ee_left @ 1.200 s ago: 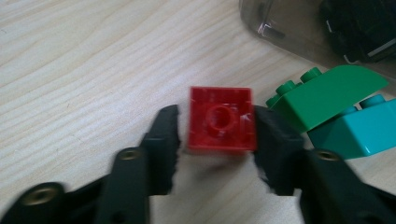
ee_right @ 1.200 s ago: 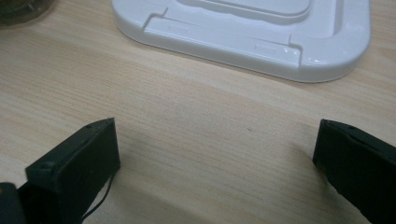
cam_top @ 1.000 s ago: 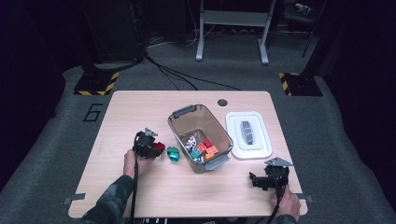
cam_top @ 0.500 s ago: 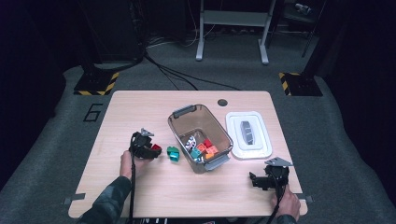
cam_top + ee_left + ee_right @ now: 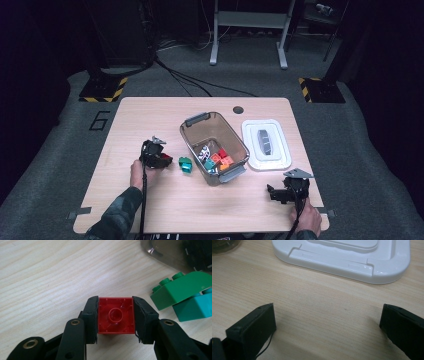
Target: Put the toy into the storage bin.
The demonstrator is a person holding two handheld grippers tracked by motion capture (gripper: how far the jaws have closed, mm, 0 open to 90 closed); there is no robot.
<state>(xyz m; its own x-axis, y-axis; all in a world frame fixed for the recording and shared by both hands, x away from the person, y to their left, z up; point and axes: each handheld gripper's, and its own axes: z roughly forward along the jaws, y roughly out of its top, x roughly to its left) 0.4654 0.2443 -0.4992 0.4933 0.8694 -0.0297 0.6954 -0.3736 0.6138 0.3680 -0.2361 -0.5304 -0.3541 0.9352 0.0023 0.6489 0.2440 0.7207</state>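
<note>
Red brick (image 5: 115, 315) is pinched in the left gripper (image 5: 159, 159), both pads pressed flat on its sides, hollow underside facing the camera. The jaws have just been closing onto it. It sits low over the table (image 5: 145, 120), left of the grey bin (image 5: 192, 137), with a green brick (image 5: 182, 288) stacked on a teal one (image 5: 193, 310) just beside it, between it and the bin wall. Lots of bare wood to the gripper's left and toward the far edge. Right gripper (image 5: 281, 192) is spread wide with nothing in it, near the front right corner, white lid (image 5: 252, 145) just ahead, open tabletop between the two hands.
</note>
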